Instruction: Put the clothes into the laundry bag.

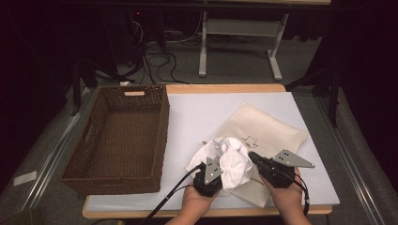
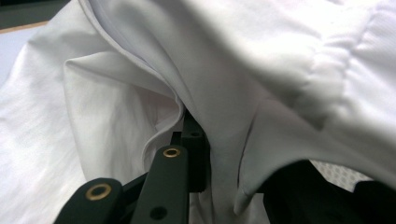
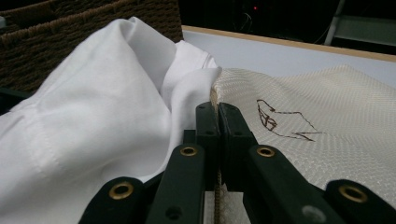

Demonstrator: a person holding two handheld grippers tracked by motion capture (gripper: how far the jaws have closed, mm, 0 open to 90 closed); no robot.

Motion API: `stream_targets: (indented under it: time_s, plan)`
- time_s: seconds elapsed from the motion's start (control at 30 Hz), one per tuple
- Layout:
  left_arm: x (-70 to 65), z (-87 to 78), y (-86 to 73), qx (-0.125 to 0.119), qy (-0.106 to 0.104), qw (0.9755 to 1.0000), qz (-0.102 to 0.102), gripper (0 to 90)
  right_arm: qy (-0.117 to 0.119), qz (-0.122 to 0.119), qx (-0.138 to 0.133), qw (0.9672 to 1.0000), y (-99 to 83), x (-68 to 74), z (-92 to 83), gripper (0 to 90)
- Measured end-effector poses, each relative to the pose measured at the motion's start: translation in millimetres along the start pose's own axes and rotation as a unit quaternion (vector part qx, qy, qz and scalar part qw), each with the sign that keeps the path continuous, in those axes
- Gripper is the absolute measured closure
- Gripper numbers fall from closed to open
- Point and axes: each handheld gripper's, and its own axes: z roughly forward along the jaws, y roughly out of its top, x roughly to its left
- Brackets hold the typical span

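A crumpled white garment (image 1: pixel 232 161) lies at the near mouth of a cream cloth bag (image 1: pixel 270 126) with a small dark line drawing on it. My left gripper (image 1: pixel 219 174) presses into the garment from the near left. In the left gripper view it (image 2: pixel 208 140) looks shut on a fold of the white cloth (image 2: pixel 140 70), which drapes over and hides the right jaw. My right gripper (image 1: pixel 252 155) is at the bag's near edge. In the right gripper view it (image 3: pixel 218 109) is shut on the bag's hem, with the garment (image 3: pixel 93 102) to its left and the bag (image 3: pixel 327 140) to its right.
A brown wicker basket (image 1: pixel 162 126), nothing in it, stands on the left of the white mat (image 1: pixel 197 112); its wall (image 3: pixel 154 14) rises behind the garment. The table's front edge is just under both hands. A white stand (image 1: pixel 239 28) and cables sit on the floor beyond.
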Motion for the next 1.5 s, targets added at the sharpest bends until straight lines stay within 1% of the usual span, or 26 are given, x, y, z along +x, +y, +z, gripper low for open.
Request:
stream_targets:
  time_s: [0.07, 0.17, 0.2, 0.23, 0.27, 0.33, 0.37, 0.43, 0.5, 0.53, 0.57, 0.63, 0.67, 0.7, 0.73, 0.9, 0.93, 1.0, 1.1, 1.13, 1.23, 1.27, 1.37, 1.43, 1.47, 1.5]
  plan:
    - [1.2, 3.6, 0.2, 0.001, 0.001, 1.0000, -0.002, 75.7, -0.001, 0.004, 0.001, 1.0000, -0.1, 0.0, -0.4, 88.3]
    - [2.8, 1.1, -1.1, -0.014, -0.009, 0.9999, -0.002, 72.7, 0.000, 0.001, -0.003, 1.0000, -0.3, -1.3, -1.4, 88.3]
    - [2.8, 1.1, -1.1, -0.014, -0.009, 0.9999, -0.002, 70.0, 0.000, 0.002, -0.003, 1.0000, -0.3, -1.6, -2.0, 88.3]
    - [3.8, -3.2, -3.1, -0.026, -0.017, 0.9995, -0.001, 66.1, 0.000, 0.003, -0.004, 1.0000, -0.4, -1.8, -2.5, 88.3]
    - [4.7, -5.9, -4.1, -0.031, -0.023, 0.9993, -0.002, 61.6, 0.000, 0.004, -0.004, 1.0000, -0.5, -1.5, -2.7, 88.3]
    - [4.5, -12.1, -6.3, -0.045, -0.021, 0.9988, 0.001, 52.0, 0.003, -0.001, -0.004, 1.0000, -0.6, -1.7, -2.0, 88.3]
    - [4.2, -15.6, -7.4, -0.050, -0.022, 0.9985, 0.005, 47.2, 0.000, 0.001, -0.003, 1.0000, -0.6, -1.1, -1.6, 88.3]
    - [3.2, -21.4, -10.1, -0.053, -0.025, 0.9982, 0.010, 39.9, 0.000, 0.003, -0.002, 1.0000, -0.6, -0.2, -0.9, 88.3]
    - [3.0, -24.2, -11.3, -0.051, -0.028, 0.9983, 0.009, 36.3, 0.000, 0.001, -0.002, 1.0000, -0.5, 0.3, -0.4, 88.3]
    - [2.8, -31.1, -13.5, -0.052, -0.028, 0.9982, 0.008, 35.1, 0.000, 0.000, -0.002, 1.0000, -0.5, 0.5, -0.3, 88.3]
    - [2.8, -31.1, -13.5, -0.052, -0.028, 0.9982, 0.008, 34.1, 0.000, 0.000, -0.002, 1.0000, -0.5, 0.5, -0.3, 88.3]
    - [3.4, -42.5, -16.3, -0.058, -0.023, 0.9980, 0.007, 33.3, -0.001, -0.001, -0.002, 1.0000, -0.5, 0.4, -0.6, 88.3]
    - [3.4, -42.5, -16.3, -0.058, -0.023, 0.9980, 0.007, 33.2, -0.001, -0.001, -0.002, 1.0000, -0.5, 0.4, -0.6, 88.3]
    - [5.1, -49.3, -18.2, -0.061, -0.017, 0.9980, 0.007, 33.2, -0.002, 0.002, -0.001, 1.0000, -0.7, 0.3, -1.0, 88.3]
    - [5.1, -49.3, -18.2, -0.061, -0.017, 0.9980, 0.007, 33.4, -0.002, 0.003, -0.001, 1.0000, -0.8, 0.2, -1.1, 88.3]
    - [13.7, -62.9, -20.9, -0.076, 0.003, 0.9971, 0.004, 36.4, -0.002, 0.002, -0.001, 1.0000, -1.0, 0.4, -1.2, 88.3]
    - [13.7, -62.9, -20.9, -0.076, 0.003, 0.9971, 0.004, 36.6, -0.002, 0.002, -0.001, 1.0000, -1.0, 0.4, -1.2, 88.3]
    - [18.9, -68.4, -20.5, -0.084, 0.005, 0.9964, -0.009, 37.2, -0.002, 0.003, -0.002, 1.0000, -1.2, -0.1, -1.8, 88.3]
    - [19.6, -71.2, -20.0, -0.089, 0.007, 0.9960, -0.007, 38.9, -0.003, 0.005, -0.002, 1.0000, -1.5, -0.6, -2.4, 88.3]
    - [20.8, -73.3, -19.0, -0.095, 0.008, 0.9954, -0.009, 39.2, -0.003, 0.004, -0.002, 1.0000, -1.6, -0.8, -2.1, 88.3]
    - [21.7, -72.8, -17.0, -0.096, 0.009, 0.9953, -0.009, 39.3, -0.002, 0.003, -0.002, 1.0000, -1.8, -0.4, -1.7, 88.3]
    - [23.2, -70.9, -14.1, -0.101, 0.007, 0.9947, -0.014, 39.2, -0.001, 0.003, -0.002, 1.0000, -1.6, 0.0, -1.7, 88.2]
    - [25.1, -64.5, -4.2, -0.107, -0.010, 0.9937, -0.030, 35.8, -0.002, 0.001, -0.003, 1.0000, -1.7, 0.0, -1.8, 88.2]
    - [24.1, -58.6, 5.1, -0.105, -0.014, 0.9940, -0.026, 31.9, -0.003, 0.002, -0.002, 1.0000, -2.0, -0.2, -1.4, 88.2]
    - [24.1, -58.6, 5.1, -0.105, -0.014, 0.9940, -0.026, 30.2, -0.003, 0.002, -0.002, 1.0000, -2.0, -0.2, -1.4, 88.2]
    - [24.0, -54.0, 12.7, -0.105, -0.014, 0.9942, -0.020, 28.4, -0.003, 0.000, -0.001, 1.0000, -2.2, 0.3, -0.6, 88.2]
